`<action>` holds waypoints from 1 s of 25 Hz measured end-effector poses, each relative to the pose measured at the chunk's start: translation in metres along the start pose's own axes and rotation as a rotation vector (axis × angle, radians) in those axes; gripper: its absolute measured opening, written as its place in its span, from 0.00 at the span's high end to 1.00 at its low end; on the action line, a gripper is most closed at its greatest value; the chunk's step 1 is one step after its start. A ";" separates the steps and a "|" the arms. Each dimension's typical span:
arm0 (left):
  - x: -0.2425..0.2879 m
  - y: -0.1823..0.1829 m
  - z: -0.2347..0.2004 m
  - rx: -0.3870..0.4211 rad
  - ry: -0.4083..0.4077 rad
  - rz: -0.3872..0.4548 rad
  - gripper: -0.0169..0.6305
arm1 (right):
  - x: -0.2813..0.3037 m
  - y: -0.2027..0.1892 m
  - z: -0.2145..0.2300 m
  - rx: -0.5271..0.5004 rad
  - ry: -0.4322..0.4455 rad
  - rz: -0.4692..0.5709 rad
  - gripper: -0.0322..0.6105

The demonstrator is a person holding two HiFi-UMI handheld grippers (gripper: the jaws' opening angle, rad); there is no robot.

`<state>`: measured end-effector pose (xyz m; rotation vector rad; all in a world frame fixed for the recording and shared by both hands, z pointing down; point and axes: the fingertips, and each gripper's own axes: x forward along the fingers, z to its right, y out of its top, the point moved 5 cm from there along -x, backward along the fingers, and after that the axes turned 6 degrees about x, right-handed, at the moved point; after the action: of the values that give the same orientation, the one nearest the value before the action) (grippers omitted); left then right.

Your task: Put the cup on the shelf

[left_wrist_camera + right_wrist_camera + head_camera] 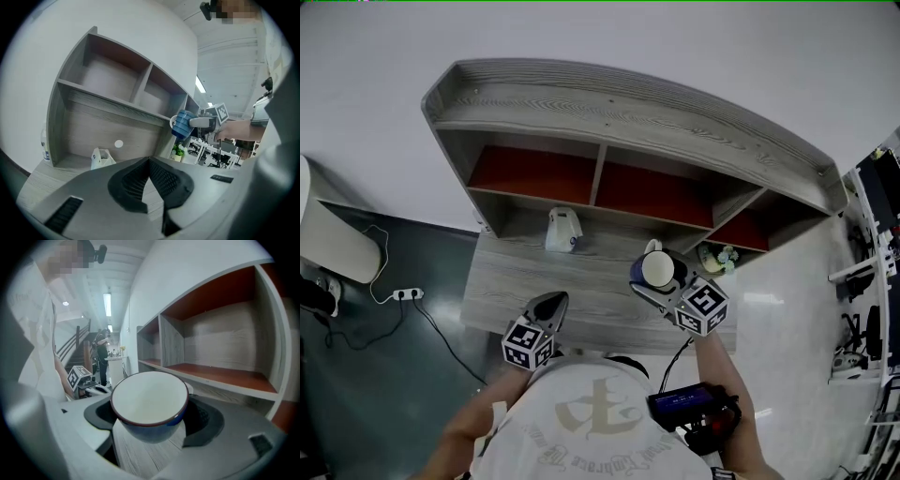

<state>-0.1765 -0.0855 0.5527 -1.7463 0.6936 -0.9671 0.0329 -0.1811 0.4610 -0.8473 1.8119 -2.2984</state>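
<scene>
Blue outside and white inside, the cup point(657, 268) sits clamped in the right claw point(662, 283), one jaw pressing on each side of its bowl. It is held in the air above the right part of the grey wood-grain bench point(502, 281), in front of the shelf point(628, 112) and not resting on any of its boards. The right gripper view shows the cup's dark red rim and its empty white inside turned back toward that camera. From the left gripper view its ribbed blue wall appears side-on, with the white handle on the side nearer the shelf.

The left claw point(550, 306) hangs low over the front of the bench, well apart from the cup. Its two dark ribbed jaws meet at their tips with nothing between them.

The shelf is a grey wood-grain unit standing at the back of the bench against a white wall. Upright dividers split its upper level into compartments lined in reddish brown, and these look empty. Under that level, on the bench, stands a small white plastic bag point(562, 230), and farther right a little potted plant point(719, 255). A white power strip point(408, 294) lies with its cable on the dark floor left of the bench
</scene>
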 end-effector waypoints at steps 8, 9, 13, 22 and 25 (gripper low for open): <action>-0.002 0.003 -0.002 0.000 0.003 0.006 0.97 | -0.005 0.042 0.016 -0.004 0.003 0.050 0.32; -0.002 0.003 -0.003 0.000 0.003 0.006 0.97 | -0.006 0.049 0.018 -0.005 0.001 0.055 0.32; -0.002 0.002 -0.003 -0.003 0.002 0.004 0.97 | -0.005 0.073 0.026 -0.011 -0.006 0.074 0.32; -0.006 0.002 -0.008 -0.007 0.016 0.007 0.97 | 0.013 0.113 0.054 -0.007 -0.108 0.093 0.32; -0.008 0.004 -0.009 -0.006 0.020 0.009 0.97 | 0.022 0.119 0.066 0.009 -0.156 0.080 0.32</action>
<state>-0.1881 -0.0849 0.5480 -1.7395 0.7175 -0.9787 0.0147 -0.2820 0.3684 -0.9078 1.7367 -2.1270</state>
